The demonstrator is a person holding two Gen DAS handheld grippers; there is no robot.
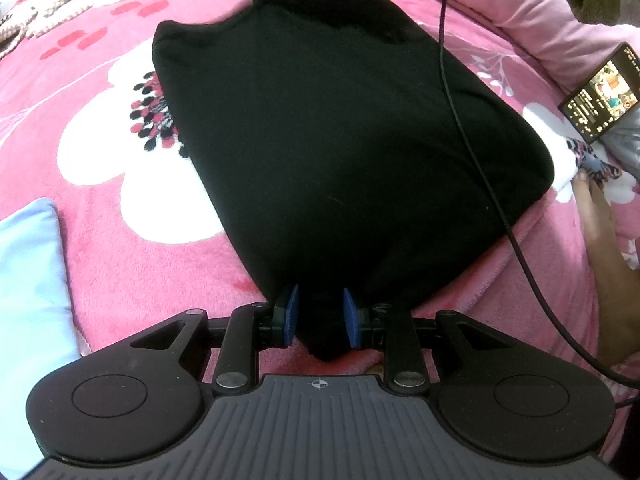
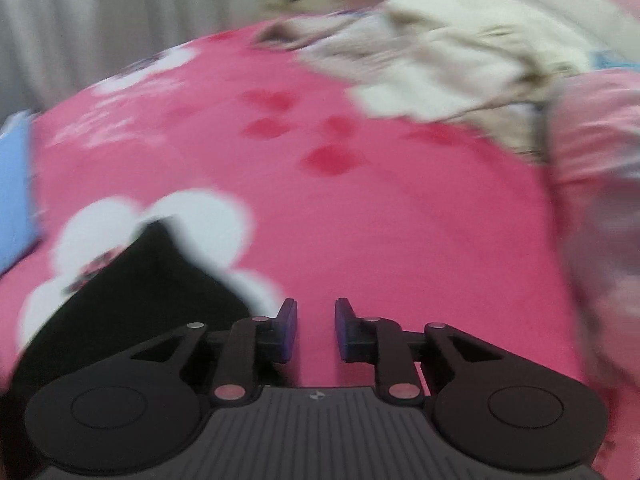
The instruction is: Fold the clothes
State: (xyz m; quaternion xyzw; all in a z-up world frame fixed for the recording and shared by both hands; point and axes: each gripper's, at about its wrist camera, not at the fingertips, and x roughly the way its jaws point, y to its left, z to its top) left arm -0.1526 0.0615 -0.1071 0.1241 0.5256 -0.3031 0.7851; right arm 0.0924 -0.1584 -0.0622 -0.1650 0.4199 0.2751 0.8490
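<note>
1. The pink flowered blanket (image 1: 120, 240) covers the bed and serves as the folding surface.
2. The black garment (image 1: 340, 140) lies folded near the blanket's middle, flat, probably so a last fold can be made.
3. The left gripper (image 1: 319, 316) pinches the garment's near corner between its blue pads, anchoring it.
4. The right gripper (image 2: 316, 330) has its fingers slightly apart over bare blanket, holding nothing; its view is blurred, the garment apparently just beside it.
</note>
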